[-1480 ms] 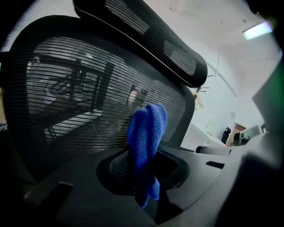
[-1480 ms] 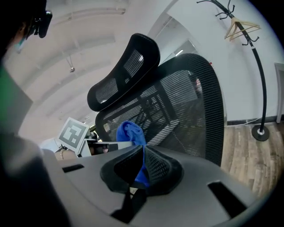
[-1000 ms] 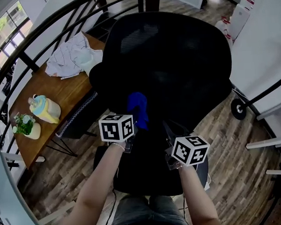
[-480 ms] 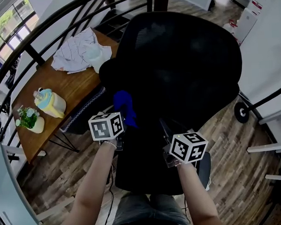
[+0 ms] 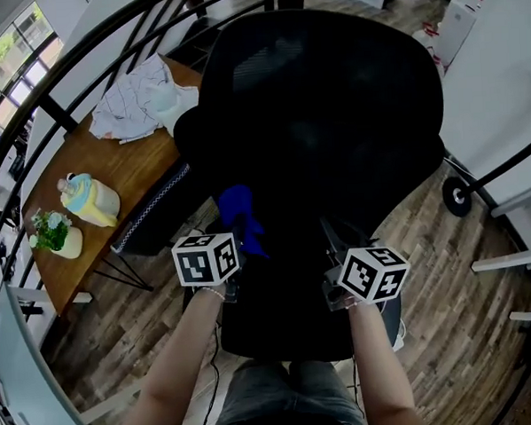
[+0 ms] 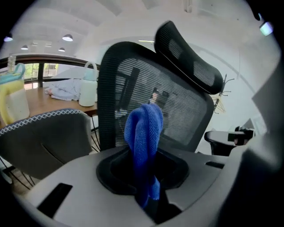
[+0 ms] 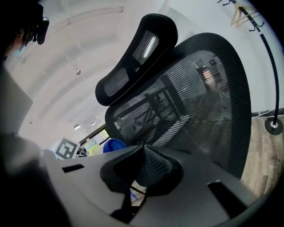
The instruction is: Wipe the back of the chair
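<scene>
The black mesh office chair [image 5: 331, 115] fills the middle of the head view, its back towards me. My left gripper [image 5: 237, 242] is shut on a blue cloth [image 5: 240, 216], which stands up out of the jaws against the lower left of the chair back. In the left gripper view the blue cloth [image 6: 144, 137] rises from the left gripper [image 6: 145, 179] in front of the mesh back [image 6: 177, 106] and the headrest [image 6: 191, 57]. My right gripper [image 5: 332, 239] is low at the chair's right. In its own view the right gripper [image 7: 143, 153] has its jaws together with nothing between them, below the mesh back [image 7: 195, 102].
A wooden table [image 5: 113, 188] at left carries crumpled white fabric [image 5: 140, 103], a yellow and blue jug [image 5: 89, 197] and a small potted plant [image 5: 54, 234]. A grey seat with zigzag trim [image 5: 155, 213] stands beside it. Black railing [image 5: 71, 66] curves behind; a black wheel [image 5: 456, 197] sits right.
My left gripper has carried the blue cloth leftward across the lower chair back, then slightly down. The right gripper has stayed low at the right, still shut.
</scene>
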A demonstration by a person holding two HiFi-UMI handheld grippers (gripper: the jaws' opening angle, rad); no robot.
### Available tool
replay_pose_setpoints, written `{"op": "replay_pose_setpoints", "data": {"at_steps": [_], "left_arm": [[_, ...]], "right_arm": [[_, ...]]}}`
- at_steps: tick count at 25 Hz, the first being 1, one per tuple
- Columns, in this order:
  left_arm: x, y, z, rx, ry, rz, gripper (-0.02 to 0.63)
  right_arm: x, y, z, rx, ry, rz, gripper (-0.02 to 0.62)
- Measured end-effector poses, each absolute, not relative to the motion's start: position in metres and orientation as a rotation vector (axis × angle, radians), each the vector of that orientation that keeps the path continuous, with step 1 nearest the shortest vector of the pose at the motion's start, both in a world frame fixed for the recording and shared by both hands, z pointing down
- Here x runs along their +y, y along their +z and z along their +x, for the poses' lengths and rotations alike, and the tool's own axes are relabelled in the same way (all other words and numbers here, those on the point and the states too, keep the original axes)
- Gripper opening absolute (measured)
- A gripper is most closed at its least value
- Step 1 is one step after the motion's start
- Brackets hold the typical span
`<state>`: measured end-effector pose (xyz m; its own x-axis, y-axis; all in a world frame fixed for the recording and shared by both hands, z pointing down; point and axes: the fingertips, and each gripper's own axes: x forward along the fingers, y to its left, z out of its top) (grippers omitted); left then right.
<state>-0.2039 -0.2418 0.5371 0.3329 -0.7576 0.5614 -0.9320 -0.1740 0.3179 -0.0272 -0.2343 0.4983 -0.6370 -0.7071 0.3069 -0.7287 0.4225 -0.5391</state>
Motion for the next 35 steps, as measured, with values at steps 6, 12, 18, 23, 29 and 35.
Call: {"op": "replay_pose_setpoints", "data": {"at_steps": [6, 12, 18, 23, 29, 35], "left_arm": [[-0.238, 0.545, -0.109, -1.219, 0.374, 2.170, 0.089], [-0.239, 0.552, -0.011, -1.021, 0.453, 2.306, 0.090], [-0.240, 0.562, 0.064, -0.878, 0.490, 2.346, 0.091], [-0.248, 0.578, 0.104, -0.821, 0.549, 2.343, 0.089], [-0.251, 0.597, 0.118, -0.793, 0.609, 2.290, 0.089], [-0.258, 0.600, 0.108, -0.835, 0.610, 2.258, 0.089]], "right_arm": [[-0.226, 0.507, 0.021, -2.558, 1.044, 1.475, 0.031], [-0.217, 0.511, 0.076, -2.493, 1.057, 1.636, 0.031], [-0.208, 0.522, 0.120, -2.452, 1.084, 1.735, 0.031], [-0.201, 0.537, 0.146, -2.417, 1.132, 1.774, 0.031], [-0.198, 0.550, 0.163, -2.374, 1.144, 1.789, 0.031], [-0.203, 0.548, 0.154, -2.380, 1.082, 1.732, 0.031]]}}
